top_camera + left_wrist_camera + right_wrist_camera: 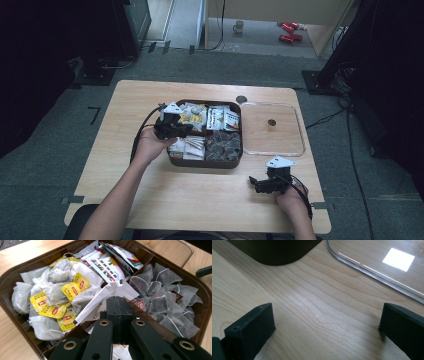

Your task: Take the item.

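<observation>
Left claw (117, 300) clenched on a light, limp white sachet (105, 296) over the tray (10, 280); pinch its edge; right claw (324, 327) released.

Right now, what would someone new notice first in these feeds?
The brown divided tray at mid-table, packed with tea bags: yellow-tagged ones far left, clear mesh pyramids at its right. The left gripper is shut on a white paper sachet over the tray. The right gripper rests open on bare wood beside the clear lid.
</observation>
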Demonstrator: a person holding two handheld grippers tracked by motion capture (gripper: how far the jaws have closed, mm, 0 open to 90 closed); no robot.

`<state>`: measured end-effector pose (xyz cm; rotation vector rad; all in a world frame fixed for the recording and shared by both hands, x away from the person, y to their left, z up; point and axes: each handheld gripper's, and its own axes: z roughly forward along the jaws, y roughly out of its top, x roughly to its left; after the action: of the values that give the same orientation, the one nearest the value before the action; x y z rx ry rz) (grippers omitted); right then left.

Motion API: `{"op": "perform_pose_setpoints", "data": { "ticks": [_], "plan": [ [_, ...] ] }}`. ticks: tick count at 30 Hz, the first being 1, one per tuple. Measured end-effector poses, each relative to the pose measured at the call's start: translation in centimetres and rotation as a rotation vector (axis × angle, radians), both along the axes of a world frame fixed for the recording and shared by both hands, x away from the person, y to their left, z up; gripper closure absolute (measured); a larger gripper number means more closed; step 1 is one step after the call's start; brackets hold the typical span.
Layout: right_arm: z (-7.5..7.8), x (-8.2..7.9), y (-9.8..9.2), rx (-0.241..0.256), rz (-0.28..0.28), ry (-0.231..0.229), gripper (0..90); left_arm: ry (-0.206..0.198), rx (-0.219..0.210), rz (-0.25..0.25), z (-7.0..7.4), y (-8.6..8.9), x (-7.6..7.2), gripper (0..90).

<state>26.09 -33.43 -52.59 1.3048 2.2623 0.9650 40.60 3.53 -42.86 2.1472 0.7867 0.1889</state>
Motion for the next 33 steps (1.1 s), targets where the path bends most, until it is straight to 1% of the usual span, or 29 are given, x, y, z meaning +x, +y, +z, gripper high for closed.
{"op": "perform_pose_setpoints", "data": {
  "ticks": [6,9,14,25,33],
  "plan": [
    [0.0,0.0,0.0,0.0,0.0,0.0,0.0,-0.008,-0.016,0.008,0.6,0.8,-0.2,90.0],
    [0.0,0.0,0.0,0.0,0.0,0.0,0.0,0.003,-0.038,0.013,0.8,1.2,-0.2,90.0],
    [0.0,0.0,0.0,0.0,0.0,0.0,0.0,-0.002,-0.049,0.019,1.2,1.8,-0.3,90.0],
    [0.0,0.0,0.0,0.0,0.001,0.0,0.0,-0.01,-0.067,0.052,1.9,3.6,-0.6,90.0],
    [0.0,0.1,-0.1,0.001,0.016,0.0,0.0,-0.012,-0.064,0.084,1.9,5.0,-0.8,90.0]
  ]
}}
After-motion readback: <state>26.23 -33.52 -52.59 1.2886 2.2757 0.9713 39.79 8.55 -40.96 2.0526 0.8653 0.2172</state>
